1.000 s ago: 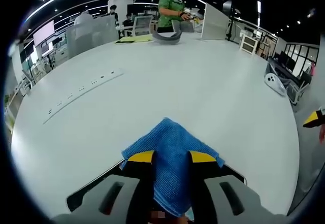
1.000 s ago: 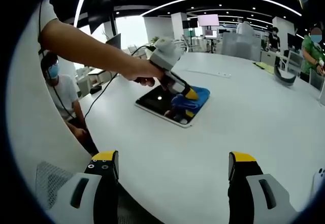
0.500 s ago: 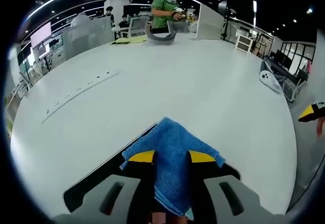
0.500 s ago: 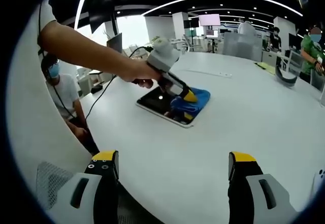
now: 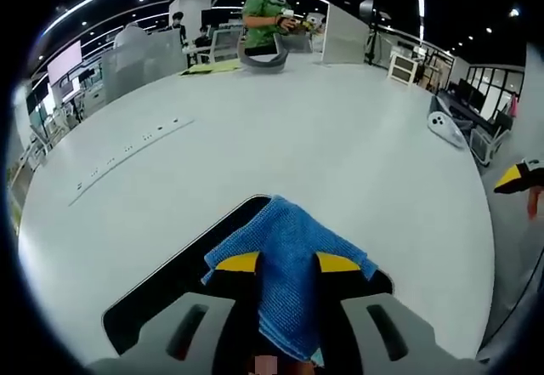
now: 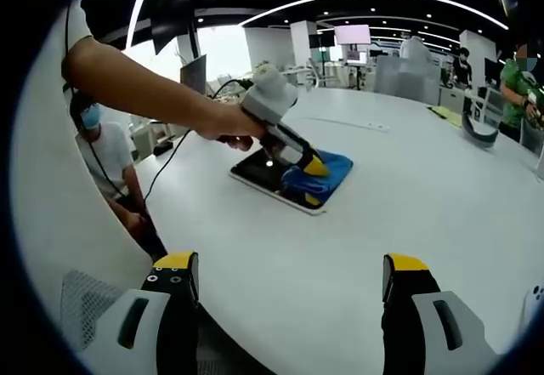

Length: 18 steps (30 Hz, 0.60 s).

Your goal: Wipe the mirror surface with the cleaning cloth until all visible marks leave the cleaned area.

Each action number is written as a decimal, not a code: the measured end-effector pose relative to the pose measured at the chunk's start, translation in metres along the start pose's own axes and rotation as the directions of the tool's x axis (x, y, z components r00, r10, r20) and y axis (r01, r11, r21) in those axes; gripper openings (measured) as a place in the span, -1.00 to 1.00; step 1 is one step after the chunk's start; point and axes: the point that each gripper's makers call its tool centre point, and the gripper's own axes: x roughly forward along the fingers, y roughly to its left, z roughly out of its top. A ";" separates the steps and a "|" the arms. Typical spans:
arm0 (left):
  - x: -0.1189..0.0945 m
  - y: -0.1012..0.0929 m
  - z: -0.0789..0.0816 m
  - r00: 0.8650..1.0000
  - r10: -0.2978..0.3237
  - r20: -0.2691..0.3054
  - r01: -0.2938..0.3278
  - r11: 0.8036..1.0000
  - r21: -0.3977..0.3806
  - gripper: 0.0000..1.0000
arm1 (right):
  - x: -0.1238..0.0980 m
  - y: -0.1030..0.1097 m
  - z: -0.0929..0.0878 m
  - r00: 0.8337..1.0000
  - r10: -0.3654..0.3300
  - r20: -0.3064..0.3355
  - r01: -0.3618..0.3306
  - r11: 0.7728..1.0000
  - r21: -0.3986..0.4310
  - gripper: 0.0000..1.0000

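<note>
More mirror (image 5: 170,286) has come into view; left gripper (image 5: 287,264) pinching cloth (image 5: 285,243) should press flat, right gripper (image 6: 289,281) spread.

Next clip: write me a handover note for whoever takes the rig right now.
Left claw: shut on the blue cloth, pressing it on the mirror, which lies flat on the white table.
Right claw: open, holds nothing, hovering over the table edge away from the mirror.
Done: wiping is under way at the mirror's far end.
Left: the dark uncovered part; whether marks remain is too small to tell. Check before stopping.
</note>
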 end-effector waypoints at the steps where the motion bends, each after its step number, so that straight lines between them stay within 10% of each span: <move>1: 0.000 0.000 0.000 1.000 -0.001 0.000 0.001 1.000 0.001 -0.56 | 0.000 0.000 0.000 1.000 0.000 0.000 0.000 1.000 0.001 0.78; 18: -0.004 0.002 -0.004 1.000 -0.014 -0.014 0.014 1.000 0.024 -0.62 | -0.001 0.002 0.000 1.000 0.000 0.001 0.000 1.000 -0.003 0.78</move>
